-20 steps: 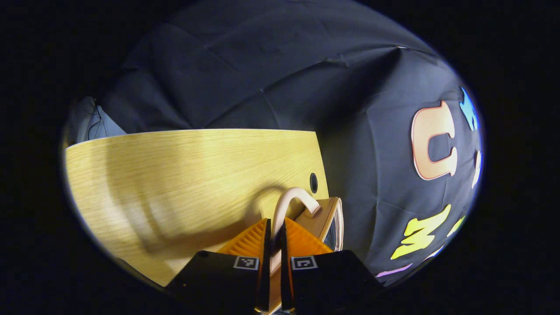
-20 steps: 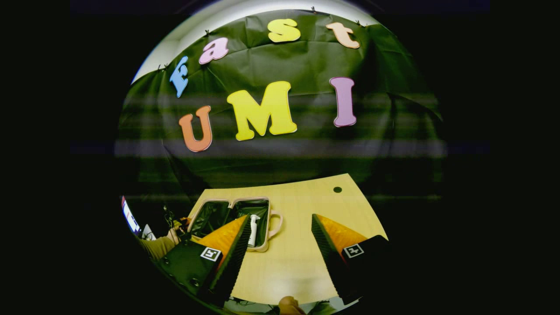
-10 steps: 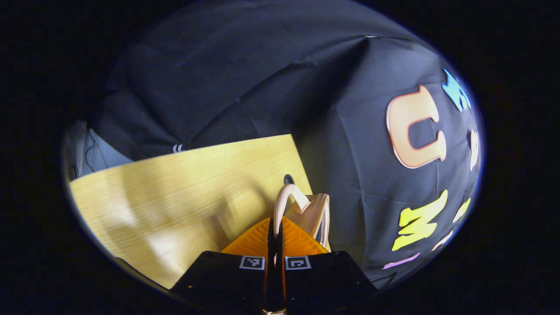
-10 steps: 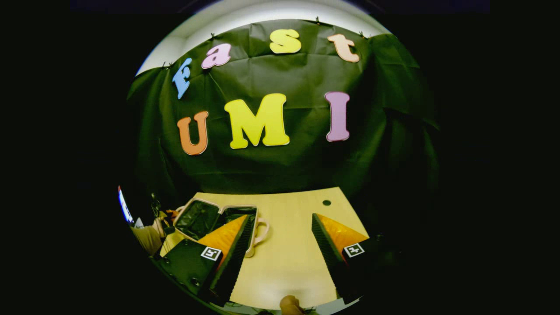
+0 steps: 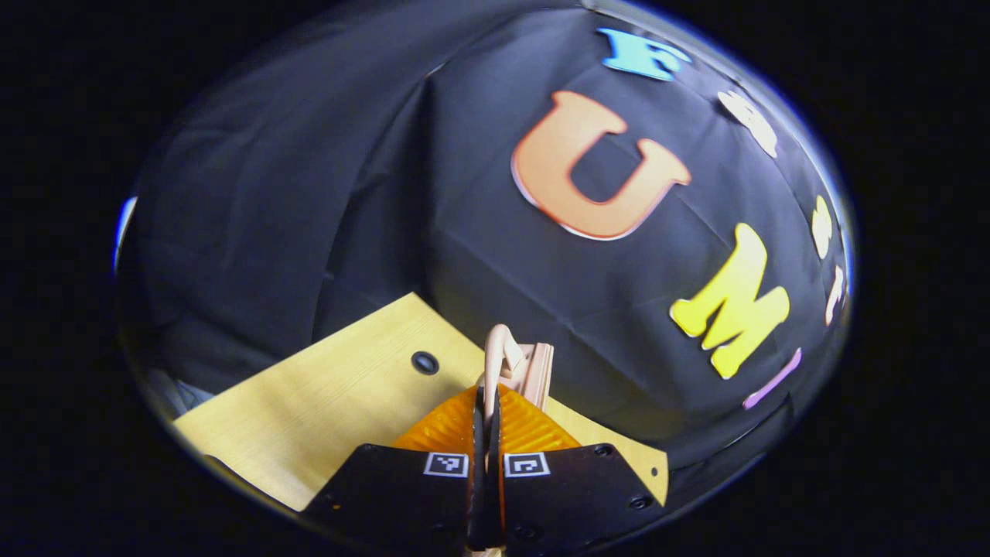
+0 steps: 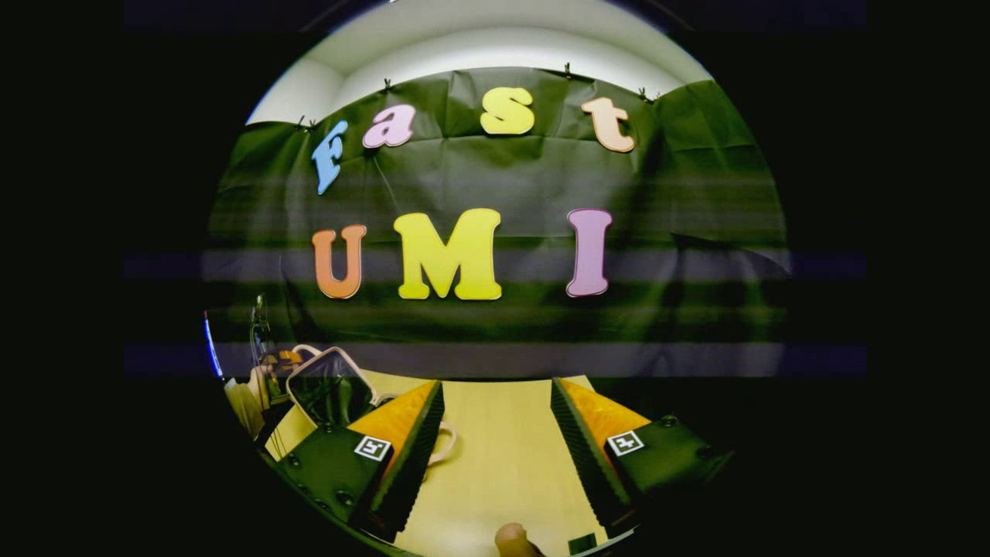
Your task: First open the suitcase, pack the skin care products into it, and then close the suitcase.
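In the left gripper view, the lower part of the suitcase handle (image 5: 499,356) disappears between the closed fingers of the left tongs (image 5: 486,402), and most of the suitcase (image 5: 536,370) behind it is hidden by them. In the right gripper view, 1 finger (image 6: 402,433) of the right tongs (image 6: 495,410) covers much of the suitcase (image 6: 329,383), so its contents cannot be made out. The tabletop (image 6: 495,464) is cut off at the bottom edge.
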The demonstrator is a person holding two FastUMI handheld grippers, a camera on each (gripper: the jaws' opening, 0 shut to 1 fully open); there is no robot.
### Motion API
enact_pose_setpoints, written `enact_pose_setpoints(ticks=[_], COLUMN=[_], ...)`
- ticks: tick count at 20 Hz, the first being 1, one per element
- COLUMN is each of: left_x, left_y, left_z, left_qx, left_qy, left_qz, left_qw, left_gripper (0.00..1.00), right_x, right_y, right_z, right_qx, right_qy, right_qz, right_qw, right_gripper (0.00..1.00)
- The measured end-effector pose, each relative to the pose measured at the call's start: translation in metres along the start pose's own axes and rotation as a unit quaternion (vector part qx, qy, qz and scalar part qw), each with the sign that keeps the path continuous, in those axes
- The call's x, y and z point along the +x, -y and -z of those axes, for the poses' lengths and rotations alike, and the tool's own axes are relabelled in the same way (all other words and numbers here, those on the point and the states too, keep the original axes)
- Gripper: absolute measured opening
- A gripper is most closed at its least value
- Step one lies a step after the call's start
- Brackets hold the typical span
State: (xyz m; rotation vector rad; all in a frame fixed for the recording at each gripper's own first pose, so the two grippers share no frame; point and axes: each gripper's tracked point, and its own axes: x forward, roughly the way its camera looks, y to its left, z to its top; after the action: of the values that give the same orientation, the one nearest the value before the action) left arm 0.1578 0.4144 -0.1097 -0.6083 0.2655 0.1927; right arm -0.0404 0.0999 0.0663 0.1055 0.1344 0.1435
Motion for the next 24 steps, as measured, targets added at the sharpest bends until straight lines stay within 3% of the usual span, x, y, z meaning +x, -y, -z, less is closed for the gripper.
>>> enact_pose_setpoints(ticks=[5, 7, 16, 24], left_x=[-0.028, -0.04, -0.056, -0.045], left_y=[0.07, 0.094, 0.19, 0.264], left_z=[0.007, 0.016, 0.078, 0.205], left_qx=[0.086, 0.115, 0.156, 0.241], left_qy=[0.033, 0.039, 0.029, -0.041], left_qz=[0.004, 0.008, 0.022, 0.059], left_qw=[0.996, 0.993, 0.987, 0.968], left_gripper=[0.03, 0.03, 0.03, 0.03], right_x=[0.009, 0.012, 0.027, 0.04], right_y=[0.014, 0.022, 0.067, 0.109], right_z=[0.002, 0.003, 0.006, 0.031], right_qx=[-0.014, -0.019, -0.009, 0.001], right_qy=[0.01, 0.013, 0.009, -0.018], right_qz=[-0.012, -0.017, -0.033, -0.049], right_qw=[1.0, 1.0, 0.999, 0.999], right_gripper=[0.86, 0.82, 0.8, 0.83])
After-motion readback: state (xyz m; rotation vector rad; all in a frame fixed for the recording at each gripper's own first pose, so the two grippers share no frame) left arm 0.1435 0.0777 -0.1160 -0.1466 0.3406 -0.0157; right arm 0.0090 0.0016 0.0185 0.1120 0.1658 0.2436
